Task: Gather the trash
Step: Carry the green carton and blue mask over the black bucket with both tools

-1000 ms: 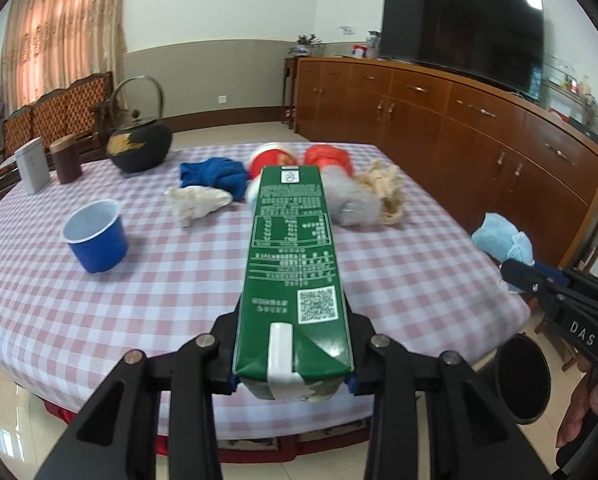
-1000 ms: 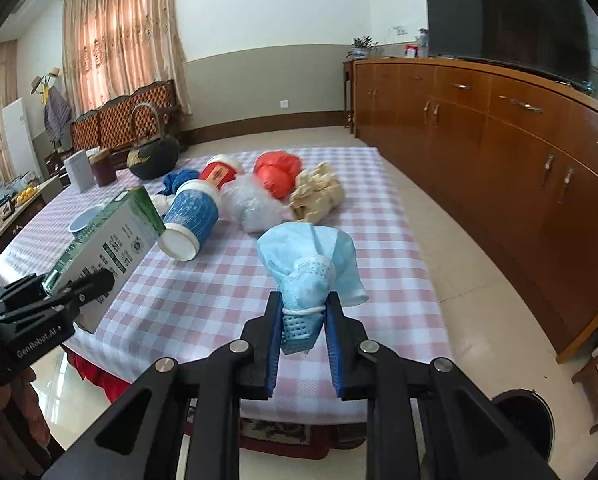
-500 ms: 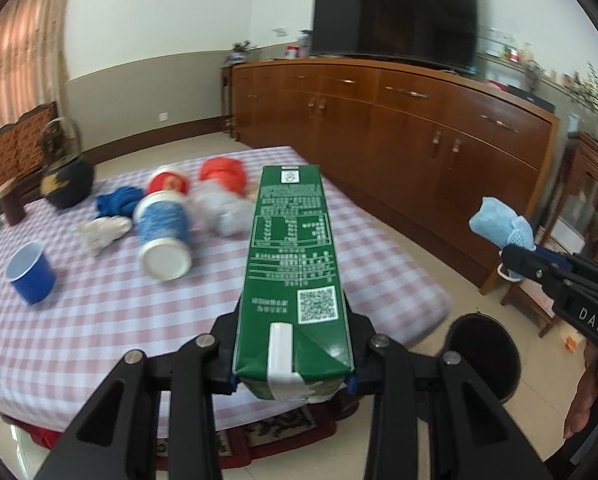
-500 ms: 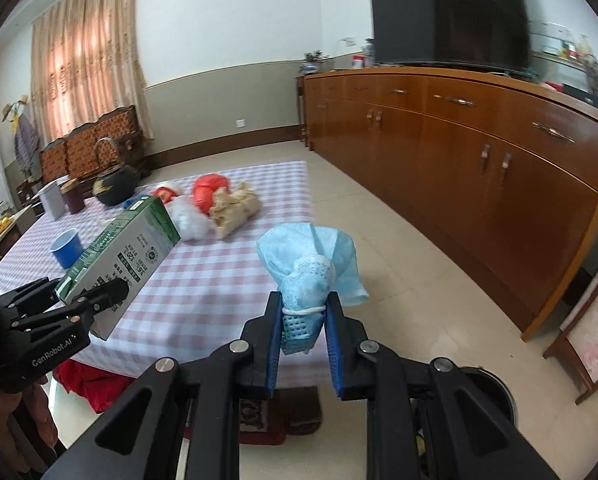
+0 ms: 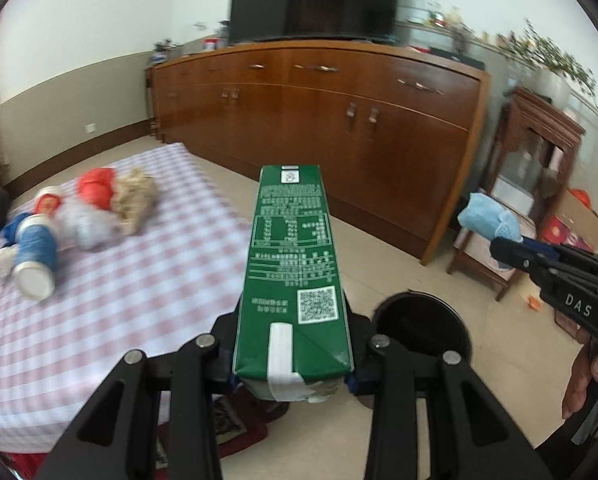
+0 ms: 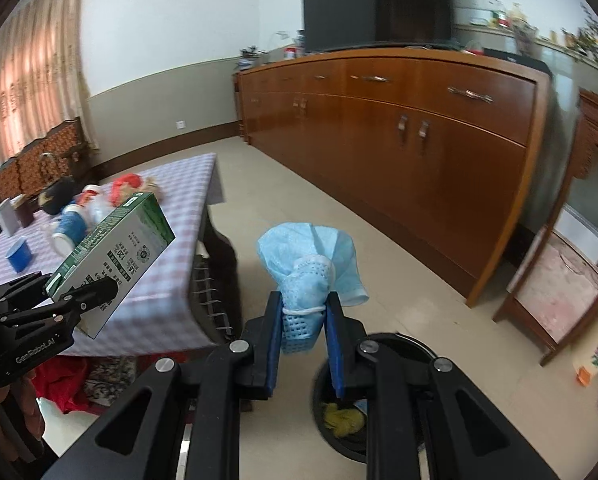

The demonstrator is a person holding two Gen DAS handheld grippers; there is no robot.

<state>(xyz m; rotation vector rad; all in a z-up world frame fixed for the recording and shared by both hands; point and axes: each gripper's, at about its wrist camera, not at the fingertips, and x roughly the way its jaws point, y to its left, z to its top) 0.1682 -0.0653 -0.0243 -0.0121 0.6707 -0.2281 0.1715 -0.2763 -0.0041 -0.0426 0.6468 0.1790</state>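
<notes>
Between my left gripper's (image 5: pixel 291 360) jaws I am holding a green carton (image 5: pixel 293 272), clamped by its folded end, its length pointing away from me and slightly down. In my right gripper (image 6: pixel 303 332) I am pinching a crumpled blue face mask (image 6: pixel 307 268), the blue pads (image 6: pixel 273 340) pressed in on its bunched part. Both pieces are off the worktop (image 5: pixel 131 280) and hanging over the floor. Just below and ahead is the black bin (image 6: pixel 399 396); in the right wrist view its mouth sits under the mask, with something yellow already inside.

I judge I am carrying two pieces of trash to the bin. The next move calls for bringing each gripper squarely over the opening and spreading its jaws; the long carton likely needs tipping nose-down so it does not catch the rim.

Both grippers are angling downward, side by side, the right one showing at the right edge of the left view with my hand (image 5: pixel 583 376) behind it. More trash, a blue cup (image 5: pixel 35 256) and crumpled wrappers (image 5: pixel 135 200), is lying on the checked cloth.
</notes>
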